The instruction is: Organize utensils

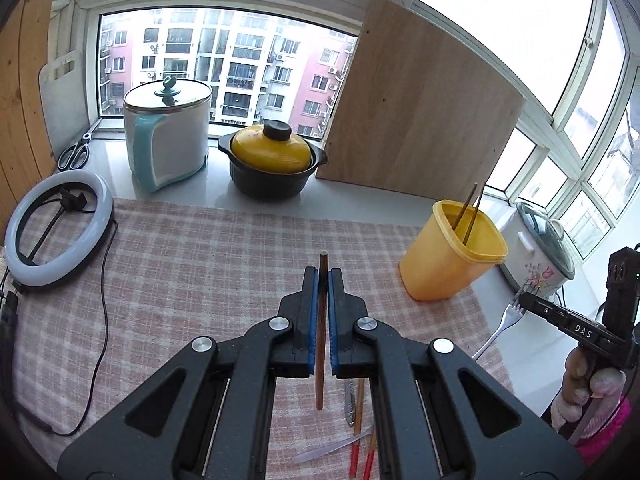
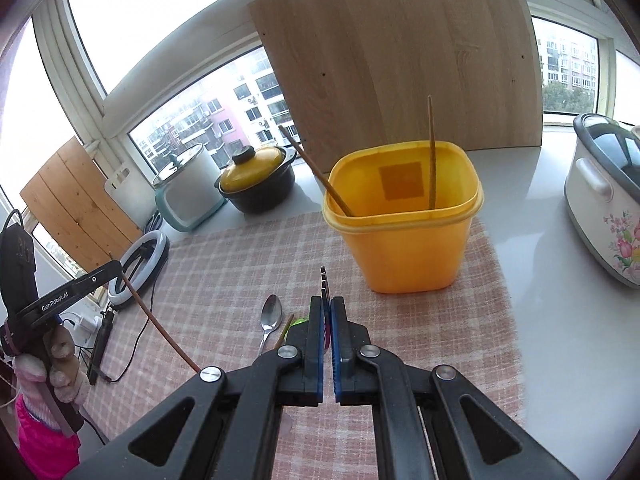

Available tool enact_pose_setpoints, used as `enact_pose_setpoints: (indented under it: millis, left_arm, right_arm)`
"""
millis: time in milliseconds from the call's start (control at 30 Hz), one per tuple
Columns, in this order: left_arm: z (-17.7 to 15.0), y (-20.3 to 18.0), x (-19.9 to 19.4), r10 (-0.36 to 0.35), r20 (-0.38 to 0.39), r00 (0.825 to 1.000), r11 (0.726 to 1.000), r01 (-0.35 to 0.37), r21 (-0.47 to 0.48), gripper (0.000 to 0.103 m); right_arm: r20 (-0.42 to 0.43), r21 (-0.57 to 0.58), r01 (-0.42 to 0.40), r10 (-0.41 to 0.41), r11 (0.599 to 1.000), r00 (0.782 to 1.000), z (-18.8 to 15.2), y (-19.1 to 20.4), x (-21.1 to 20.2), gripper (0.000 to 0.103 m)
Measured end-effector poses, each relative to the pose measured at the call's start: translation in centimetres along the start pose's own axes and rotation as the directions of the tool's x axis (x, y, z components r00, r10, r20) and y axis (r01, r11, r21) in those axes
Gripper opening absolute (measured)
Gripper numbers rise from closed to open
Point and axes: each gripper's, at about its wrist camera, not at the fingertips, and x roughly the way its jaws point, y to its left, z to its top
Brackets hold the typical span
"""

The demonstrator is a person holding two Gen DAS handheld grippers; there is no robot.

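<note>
In the left wrist view my left gripper point(image 1: 322, 276) is shut on a thin brown chopstick point(image 1: 321, 336) that runs lengthwise between the blue pads, above the checked cloth point(image 1: 200, 264). The yellow tub point(image 1: 452, 256) stands ahead to the right with two chopsticks point(image 1: 466, 212) leaning in it. At the right edge, my right gripper point(image 1: 524, 298) grips a metal fork point(image 1: 506, 322). In the right wrist view the right gripper point(image 2: 327, 304) is shut on the fork, whose tines point(image 2: 324, 280) stick out just before the tub point(image 2: 404, 240). The left gripper point(image 2: 114, 267) with its chopstick point(image 2: 160, 320) is at the left.
A spoon point(image 2: 270, 318), red-tipped chopsticks point(image 1: 360, 440) and a pale plastic utensil point(image 1: 332, 450) lie on the cloth. Behind stand a yellow-lidded black pot point(image 1: 272, 160), a white pot with a teal handle point(image 1: 168, 136), a wooden board point(image 1: 420, 112), a ring light point(image 1: 56, 224) and a flowered cooker point(image 2: 608, 200).
</note>
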Motion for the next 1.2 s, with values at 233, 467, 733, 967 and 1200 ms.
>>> enact_pose_setpoints:
  millis: [233, 467, 733, 967, 1200]
  left_arm:
    - [1.2, -3.1, -1.0, -0.056, 0.041, 0.998, 0.998, 0.055, 0.022, 0.002]
    - [3.0, -6.8, -1.6, -0.121, 0.086, 0.989, 0.992, 0.117, 0.052, 0.002]
    - [5.3, -10.0, -1.2, -0.201, 0.13, 0.971, 0.98, 0.198, 0.032, 0.002]
    - [7.4, -12.8, -0.8, -0.233, 0.161, 0.959, 0.972, 0.227, 0.056, 0.002]
    - [9.3, -15.9, -0.3, -0.238, 0.215, 0.947, 0.97, 0.221, 0.099, 0.002]
  right_arm:
    - [0.076, 0.034, 0.028, -0.03, 0.999, 0.997, 1.3, -2.6, -3.0, 0.0]
    - [0.141, 0.059, 0.051, -0.059, 0.997, 0.988, 2.7, -4.9, -5.3, 0.0]
    - [0.193, 0.072, 0.079, -0.091, 0.994, 0.977, 5.0, -7.4, -6.9, 0.0]
    - [0.244, 0.069, 0.09, -0.105, 0.994, 0.964, 7.1, -8.5, -7.9, 0.0]
    - [0.295, 0.053, 0.104, -0.115, 0.993, 0.949, 9.4, -8.6, -8.8, 0.0]
